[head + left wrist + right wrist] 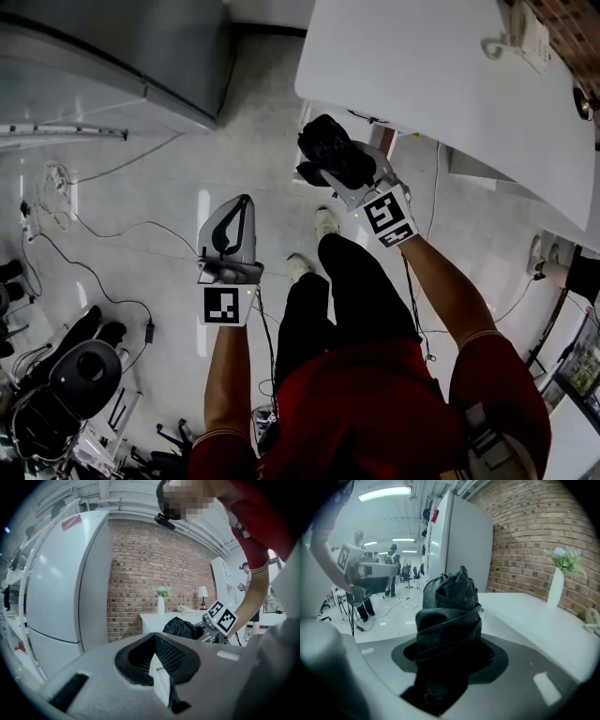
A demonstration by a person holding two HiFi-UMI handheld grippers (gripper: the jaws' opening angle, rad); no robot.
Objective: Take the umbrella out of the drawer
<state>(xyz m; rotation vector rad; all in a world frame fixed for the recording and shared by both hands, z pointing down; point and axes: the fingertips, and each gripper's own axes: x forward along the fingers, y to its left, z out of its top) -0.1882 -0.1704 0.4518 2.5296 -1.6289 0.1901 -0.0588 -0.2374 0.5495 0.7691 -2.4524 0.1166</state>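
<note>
A folded black umbrella (pixel 333 152) is held up in the air, and my right gripper (pixel 349 176) is shut on it, just in front of the white table's edge (pixel 412 122). In the right gripper view the umbrella (pixel 449 616) fills the space between the jaws and sticks up past them. My left gripper (pixel 240 208) hangs lower and to the left, over the floor, with its jaws brought together and nothing in them. The left gripper view shows the umbrella (pixel 180 627) and the right gripper's marker cube (pixel 221 618) ahead. I cannot make out the drawer.
A telephone (pixel 521 37) sits on the white table, with a vase (pixel 161 604) and lamp (pixel 203 592) at the brick wall. A grey refrigerator (pixel 122 56) stands at far left. Cables (pixel 94 234) and gear (pixel 84 375) lie on the floor at left.
</note>
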